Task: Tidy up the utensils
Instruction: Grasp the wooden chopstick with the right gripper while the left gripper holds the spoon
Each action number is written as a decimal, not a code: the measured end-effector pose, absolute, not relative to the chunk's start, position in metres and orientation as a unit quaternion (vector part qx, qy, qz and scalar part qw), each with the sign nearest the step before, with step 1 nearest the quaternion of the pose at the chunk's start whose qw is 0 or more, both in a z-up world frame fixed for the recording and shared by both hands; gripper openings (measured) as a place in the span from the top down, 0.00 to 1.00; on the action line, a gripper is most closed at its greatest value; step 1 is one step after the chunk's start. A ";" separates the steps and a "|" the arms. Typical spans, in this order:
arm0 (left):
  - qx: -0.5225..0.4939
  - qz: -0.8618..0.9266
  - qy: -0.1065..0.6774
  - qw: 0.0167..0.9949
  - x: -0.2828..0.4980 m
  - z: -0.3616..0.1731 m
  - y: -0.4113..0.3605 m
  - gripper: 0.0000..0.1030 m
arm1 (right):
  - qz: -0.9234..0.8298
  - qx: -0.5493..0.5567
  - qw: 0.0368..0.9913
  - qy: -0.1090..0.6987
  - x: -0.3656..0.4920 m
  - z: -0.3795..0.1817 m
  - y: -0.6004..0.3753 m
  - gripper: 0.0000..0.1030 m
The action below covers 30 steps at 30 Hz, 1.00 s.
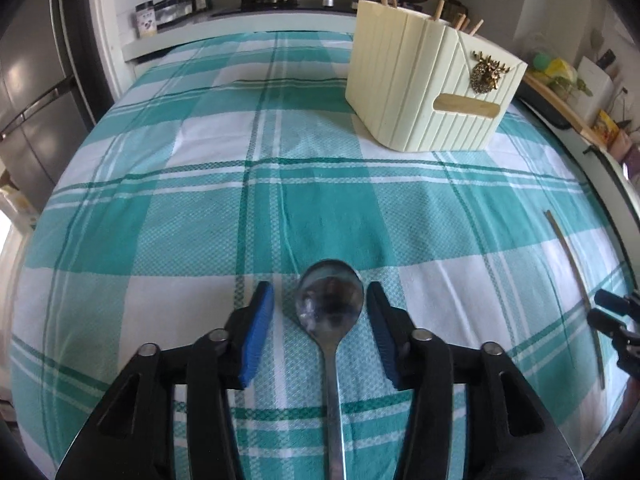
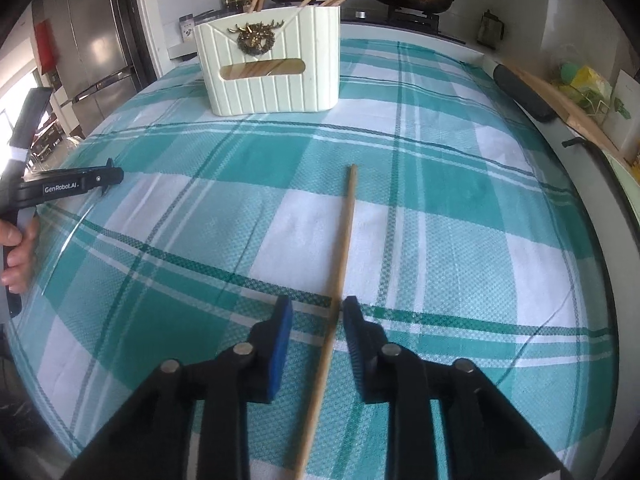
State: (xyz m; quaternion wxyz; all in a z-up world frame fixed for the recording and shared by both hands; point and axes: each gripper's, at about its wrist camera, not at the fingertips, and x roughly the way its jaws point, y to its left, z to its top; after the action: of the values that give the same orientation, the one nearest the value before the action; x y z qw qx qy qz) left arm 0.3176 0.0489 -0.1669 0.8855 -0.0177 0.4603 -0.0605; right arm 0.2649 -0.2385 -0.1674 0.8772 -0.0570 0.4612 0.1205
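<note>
The left gripper (image 1: 320, 304) straddles a shiny steel spoon (image 1: 330, 308) near the surface's front edge, jaws wide, holding nothing. The right gripper (image 2: 316, 322) brackets a thin wooden chopstick (image 2: 340, 268), jaws half-open, unclamped. Both look light, stiff, slippery; grip mid-handle. The cream ribbed holder (image 2: 272, 68) stands at the far edge.

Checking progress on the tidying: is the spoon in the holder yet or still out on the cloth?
Out. The spoon lies flat on the cloth, between the left gripper's open jaws, apart from the holder.
</note>
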 end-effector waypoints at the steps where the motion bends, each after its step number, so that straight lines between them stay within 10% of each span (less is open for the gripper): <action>1: -0.022 -0.066 0.458 0.886 0.312 -0.164 0.052 0.36 | 0.120 -0.051 0.878 0.460 0.264 -0.164 -0.241 0.59; 22: 0.039 -0.056 0.470 0.880 0.314 -0.180 0.041 0.33 | 0.113 -0.044 0.860 0.496 0.307 -0.172 -0.239 0.58; 30: 0.033 -0.066 0.473 0.878 0.324 -0.178 0.036 0.66 | 0.113 -0.054 0.858 0.499 0.362 -0.174 -0.227 0.71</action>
State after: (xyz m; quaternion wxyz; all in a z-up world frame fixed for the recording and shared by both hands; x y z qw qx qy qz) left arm 0.3244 0.0361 -0.1778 0.8781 0.0331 0.4726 -0.0663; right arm 0.3616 -0.2271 -0.1738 0.8576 -0.0545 0.4987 0.1133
